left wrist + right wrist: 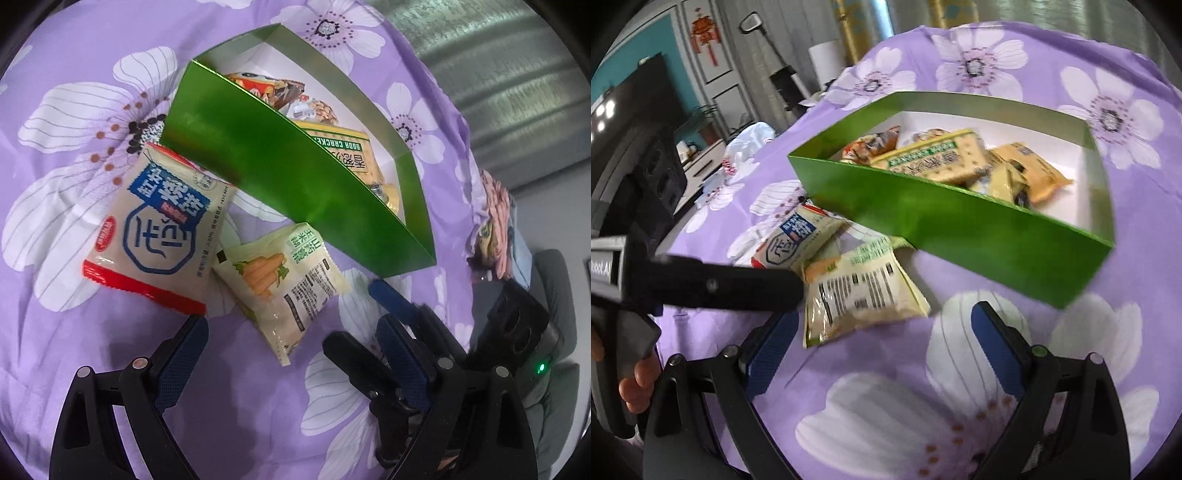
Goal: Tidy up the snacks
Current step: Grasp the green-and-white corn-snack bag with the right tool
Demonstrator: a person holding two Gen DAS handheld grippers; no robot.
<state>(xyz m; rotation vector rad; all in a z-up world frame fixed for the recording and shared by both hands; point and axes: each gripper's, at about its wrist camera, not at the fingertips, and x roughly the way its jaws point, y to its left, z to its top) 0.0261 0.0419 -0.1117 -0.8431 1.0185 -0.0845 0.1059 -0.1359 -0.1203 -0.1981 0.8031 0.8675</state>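
Here we hold our left gripper (291,350) with its jaws spread wide and nothing between them, hovering over the near corner of the pale carrot-print packet (282,284), whose lower tip lies between the two blue pads. Our right gripper (884,343) is likewise wide open and empty; the same packet (860,291) lies just ahead of its left pad, not touched by it. In the left wrist view the right gripper's fingers (402,332) reach in from the right, close beside the packet. In the right wrist view a black finger of the left gripper (713,284) crosses from the left over the packet's edge.

Beside the carrot packet lies a beige packet with a red edge (155,229), the two overlapping slightly. Just beyond both stands the green box (280,177), open on top, with several snack packets (945,158) already lying inside on its white floor. Everything rests on a purple flowered cloth (92,369).
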